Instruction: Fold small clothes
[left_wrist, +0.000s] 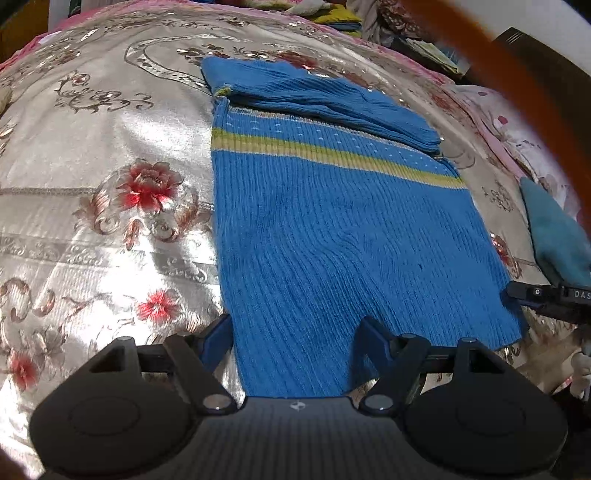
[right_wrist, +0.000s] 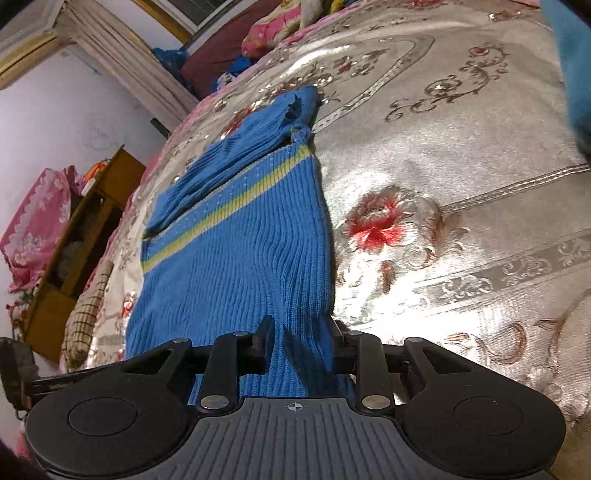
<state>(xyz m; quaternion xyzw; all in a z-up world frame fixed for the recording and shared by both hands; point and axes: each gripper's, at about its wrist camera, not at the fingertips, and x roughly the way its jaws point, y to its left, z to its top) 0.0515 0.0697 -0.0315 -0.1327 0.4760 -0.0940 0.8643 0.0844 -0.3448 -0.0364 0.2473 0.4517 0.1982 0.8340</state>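
A blue ribbed sweater (left_wrist: 332, 229) with a yellow-green stripe lies flat on a shiny floral bedspread (left_wrist: 110, 147). One sleeve (left_wrist: 325, 107) is folded across its top. My left gripper (left_wrist: 295, 332) is open over the near hem, one finger at the sweater's left edge and the other resting on the knit. In the right wrist view the sweater (right_wrist: 236, 251) runs away from my right gripper (right_wrist: 302, 336). Its jaws stand apart with the hem's corner lying loose between them. The right gripper's black body (left_wrist: 546, 295) shows at the sweater's right edge.
A teal cloth (left_wrist: 557, 236) lies right of the sweater. A blurred orange band (left_wrist: 517, 74) crosses the top right. Beside the bed (right_wrist: 443, 184) stand a wooden shelf (right_wrist: 74, 240) and pink bedding (right_wrist: 33, 221); a checked cloth (right_wrist: 88, 314) lies at the bed's edge.
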